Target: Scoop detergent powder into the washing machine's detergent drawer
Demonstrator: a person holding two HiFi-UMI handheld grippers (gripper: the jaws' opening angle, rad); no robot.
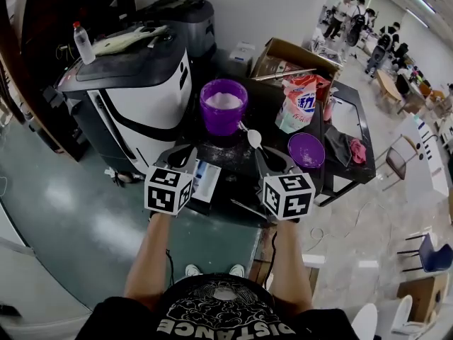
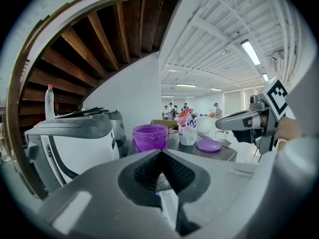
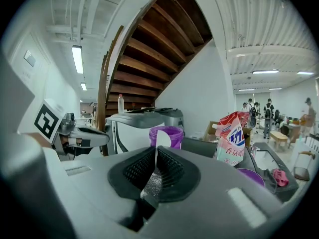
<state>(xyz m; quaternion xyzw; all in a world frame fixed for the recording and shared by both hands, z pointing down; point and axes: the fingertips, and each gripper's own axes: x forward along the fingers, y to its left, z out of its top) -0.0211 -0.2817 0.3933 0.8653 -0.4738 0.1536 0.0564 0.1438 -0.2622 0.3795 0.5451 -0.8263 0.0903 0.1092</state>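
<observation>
A white spoon (image 1: 253, 138) is clamped by its handle in the right gripper (image 1: 263, 154). Its bowl points away from the person and hangs over a dark table (image 1: 237, 186), between a purple tub (image 1: 224, 108) and a loose purple lid (image 1: 306, 149). In the right gripper view the jaws of the right gripper (image 3: 155, 156) are pressed onto the spoon (image 3: 157, 144), which shows edge-on as a thin white sliver in front of the tub (image 3: 167, 133). Whether the spoon carries any powder cannot be told.

The tub stands open and upright, filled with white detergent powder (image 1: 224, 100). A pink and white detergent bag (image 1: 299, 105) stands just to its right, behind the lid.

The left gripper (image 1: 185, 154) is held level beside the right one, its jaws closed with nothing between them (the left gripper view shows the tips of the left gripper (image 2: 160, 156) meeting). Just beside it, at the near edge of the table, lies a white and blue tray (image 1: 207, 179) that looks like the detergent drawer.

To the left of the table stands a white and dark grey washing machine (image 1: 141, 94) with a clear bottle (image 1: 83, 42) on top. An open cardboard box (image 1: 290, 57) sits at the far side of the table, and a pink cloth (image 1: 357, 151) lies at its right end. Several people (image 1: 354, 13) stand far off in the room.
</observation>
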